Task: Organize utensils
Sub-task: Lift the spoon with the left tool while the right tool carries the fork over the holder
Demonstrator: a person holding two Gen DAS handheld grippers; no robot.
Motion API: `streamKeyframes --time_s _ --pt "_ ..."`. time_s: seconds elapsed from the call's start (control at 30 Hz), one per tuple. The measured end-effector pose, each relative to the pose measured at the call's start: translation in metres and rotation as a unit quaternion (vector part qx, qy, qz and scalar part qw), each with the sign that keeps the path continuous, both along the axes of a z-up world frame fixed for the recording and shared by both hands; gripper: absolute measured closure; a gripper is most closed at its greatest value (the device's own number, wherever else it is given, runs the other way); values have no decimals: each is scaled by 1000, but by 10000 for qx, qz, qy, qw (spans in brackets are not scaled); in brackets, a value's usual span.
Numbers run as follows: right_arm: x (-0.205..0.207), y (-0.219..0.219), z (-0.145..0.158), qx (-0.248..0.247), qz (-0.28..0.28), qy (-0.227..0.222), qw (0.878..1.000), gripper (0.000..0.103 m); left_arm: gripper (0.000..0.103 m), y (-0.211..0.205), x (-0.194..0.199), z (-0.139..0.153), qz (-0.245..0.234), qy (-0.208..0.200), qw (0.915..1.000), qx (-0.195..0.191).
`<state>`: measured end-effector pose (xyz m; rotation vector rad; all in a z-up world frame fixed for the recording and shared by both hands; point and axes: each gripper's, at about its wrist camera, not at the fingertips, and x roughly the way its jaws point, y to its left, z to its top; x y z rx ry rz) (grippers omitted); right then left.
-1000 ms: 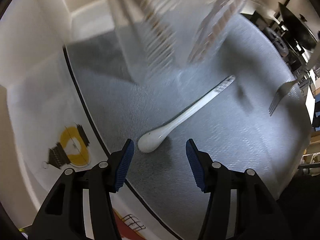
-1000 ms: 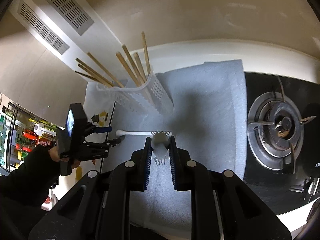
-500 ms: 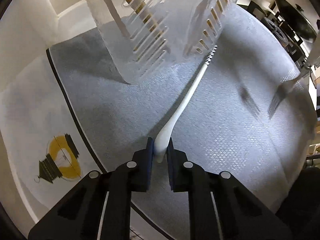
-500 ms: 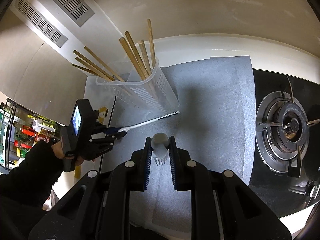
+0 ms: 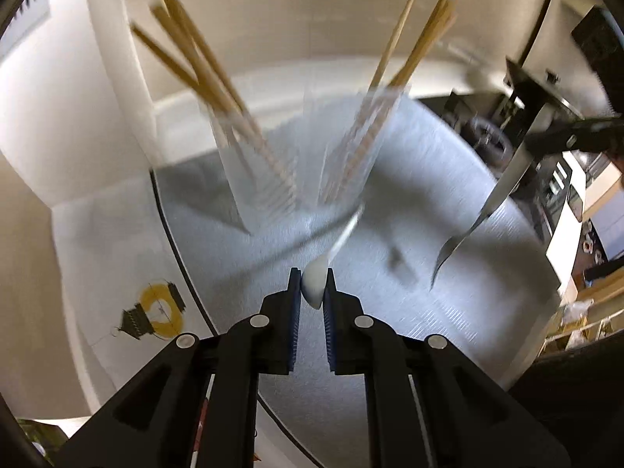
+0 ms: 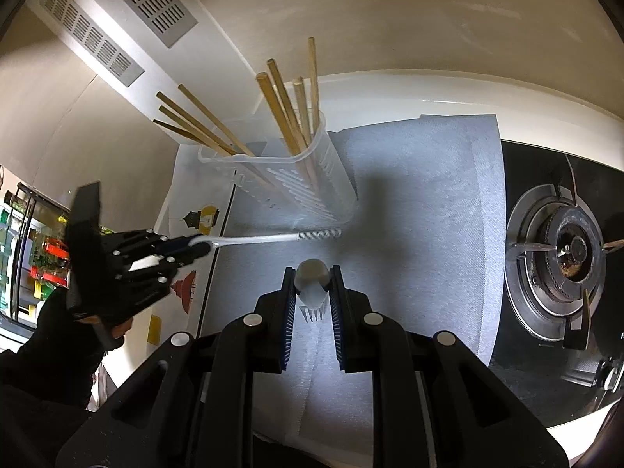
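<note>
White ceramic spoon clamped by its bowl in the left tongs, blue pads pressed on both sides. Handle runs forward and up from those tongs, blurred in the left wrist view; its striped tip ends near the base of the clear slotted holder. In the right wrist view the left tongs sit far left of the right tongs, a dark-sleeved hand behind them, the spoon stretching level to the right, tip just beside the holder bottom; touching or not, cannot tell.

Holder stands ahead of both tongs on the grey mat, wooden chopsticks in it: one bunch leaning left, one bunch more upright at the right end. In the left wrist view the chopsticks fan out left and right, motion-blurred.

Right tongs clamped on a fork, handle end pointing forward between the pads, tines pointing back toward the camera. From the left wrist view the fork hangs to the right of the left tongs, tines down above the mat, held by the right tongs at upper right.

White surface beyond the mat. Gas burner well right of the right tongs. Printed sheet with a yellow lantern picture left of the left tongs.
</note>
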<state>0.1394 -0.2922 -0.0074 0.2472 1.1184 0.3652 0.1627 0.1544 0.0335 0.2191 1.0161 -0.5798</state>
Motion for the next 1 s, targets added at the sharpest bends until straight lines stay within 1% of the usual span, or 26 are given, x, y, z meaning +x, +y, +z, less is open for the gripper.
streamKeyframes --time_s 0.13,0.23,0.43,0.57,0.7,0.83,1.0 --pt "-2 5 4 -1 91 -70 9999 85 93 -7 -4 20 60 -305 9995 -111" --pt "-5 8 12 23 151 -232 9996 85 93 -7 -5 36 116 -455 9987 -181" --pt "-13 17 36 5 284 -634 9976 85 93 -4 -18 69 183 -756 9965 -321" --pt "-15 21 60 -47 370 -967 9946 85 93 1 -26 98 238 -950 9944 -396" --pt "-14 25 85 -121 427 -1356 9898 85 94 3 -30 134 330 -1200 9915 -368" --pt "-7 29 108 -177 418 -1705 9843 85 94 3 -26 166 436 -1400 9887 -308" --pt "4 37 134 -194 409 -2106 9765 86 94 0 -14 195 543 -1659 9845 -149"
